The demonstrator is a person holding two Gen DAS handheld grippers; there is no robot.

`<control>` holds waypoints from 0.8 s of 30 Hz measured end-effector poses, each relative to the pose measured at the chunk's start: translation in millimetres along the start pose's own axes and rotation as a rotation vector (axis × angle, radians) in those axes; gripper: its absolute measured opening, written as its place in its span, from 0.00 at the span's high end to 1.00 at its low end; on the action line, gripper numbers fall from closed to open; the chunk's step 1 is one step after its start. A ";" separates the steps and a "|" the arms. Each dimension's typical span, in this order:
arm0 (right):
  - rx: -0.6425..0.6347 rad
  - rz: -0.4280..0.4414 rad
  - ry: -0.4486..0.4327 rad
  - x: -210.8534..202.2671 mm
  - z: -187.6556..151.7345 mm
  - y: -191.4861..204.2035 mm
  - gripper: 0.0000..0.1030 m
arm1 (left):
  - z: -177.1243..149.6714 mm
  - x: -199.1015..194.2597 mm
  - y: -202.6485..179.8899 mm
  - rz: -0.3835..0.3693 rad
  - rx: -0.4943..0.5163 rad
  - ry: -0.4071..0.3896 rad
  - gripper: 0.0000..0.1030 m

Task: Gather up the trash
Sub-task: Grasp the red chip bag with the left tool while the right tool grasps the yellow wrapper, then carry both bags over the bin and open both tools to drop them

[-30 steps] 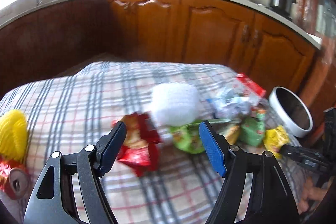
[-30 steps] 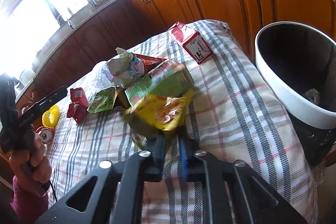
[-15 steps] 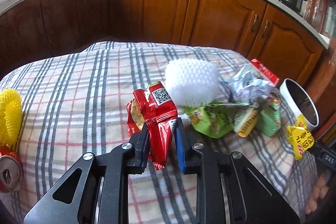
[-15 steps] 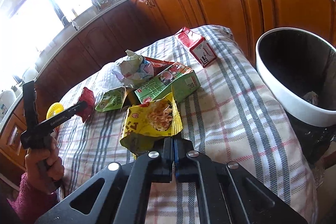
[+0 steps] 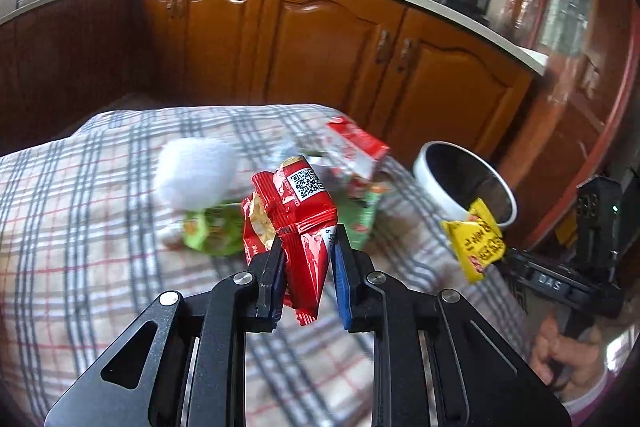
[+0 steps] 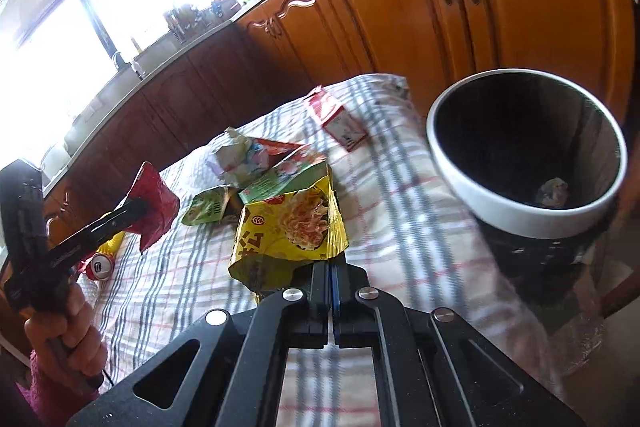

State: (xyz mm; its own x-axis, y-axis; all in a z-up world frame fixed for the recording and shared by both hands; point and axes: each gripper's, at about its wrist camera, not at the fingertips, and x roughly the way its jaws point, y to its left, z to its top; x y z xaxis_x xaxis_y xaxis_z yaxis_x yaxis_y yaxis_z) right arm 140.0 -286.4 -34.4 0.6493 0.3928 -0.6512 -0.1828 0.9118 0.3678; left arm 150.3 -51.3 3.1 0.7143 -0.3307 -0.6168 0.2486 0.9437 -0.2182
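Left gripper (image 5: 307, 259): jaws pinched on the lower part of a crinkled red foil snack wrapper (image 5: 294, 211) with a white QR label, held clear above the cloth.

Right gripper (image 6: 330, 277): jaws pressed together on the bottom edge of a torn-open yellow foil noodle packet (image 6: 288, 231), lifted off the cloth and just beside the bin.

Bin: round waste bin with a white rim (image 6: 520, 203) and a dark liner, standing off the right edge of the worktop; one small crumpled scrap lay at its bottom.

Worktop: covered by a grey-and-red checked cloth (image 6: 400, 227). Items lying on it:
- white foam mesh fruit sleeve (image 5: 194, 175), blurred, toward the far side;
- green flattened snack pouch (image 6: 204, 209), near the middle;
- green printed carton (image 6: 288, 173), touching the pouch;
- crumpled pale paper wad (image 6: 236, 155), behind the carton;
- red-and-white small drink carton (image 6: 336, 119), on its side, nearest the far right corner, well apart from the pile;
- crushed red drink can (image 6: 100, 265) and a yellow mesh item beside it, at the left end.

Hands: a person's left hand (image 6: 68, 323), in a pink sleeve, gripped the left tool's handle; part of the right hand (image 5: 568, 355) showed on the other handle.

Surroundings: brown wooden cabinet doors (image 5: 320, 51) under a pale counter carrying a black wok and a steel pot.
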 end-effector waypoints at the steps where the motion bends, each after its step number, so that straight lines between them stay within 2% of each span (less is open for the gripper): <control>1: 0.005 -0.004 -0.003 -2.4 1.1 -2.8 0.99 | 0.2 2.7 -8.6 -0.013 0.012 0.004 0.82; 14: 0.061 -0.096 -0.060 -38.1 9.1 -58.9 0.99 | 5.2 45.4 -92.9 -0.133 0.123 0.069 0.82; 24: 0.086 -0.171 -0.084 -51.3 25.6 -95.3 0.99 | 17.3 71.9 -134.7 -0.187 0.174 0.094 0.82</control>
State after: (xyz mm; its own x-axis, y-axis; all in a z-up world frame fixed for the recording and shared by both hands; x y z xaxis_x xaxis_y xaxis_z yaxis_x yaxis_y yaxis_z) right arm 142.9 -396.5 -19.1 0.7257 0.2188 -0.6523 -0.0035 0.9492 0.3145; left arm 179.5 -202.2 1.2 0.5832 -0.4904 -0.6476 0.4852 0.8497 -0.2064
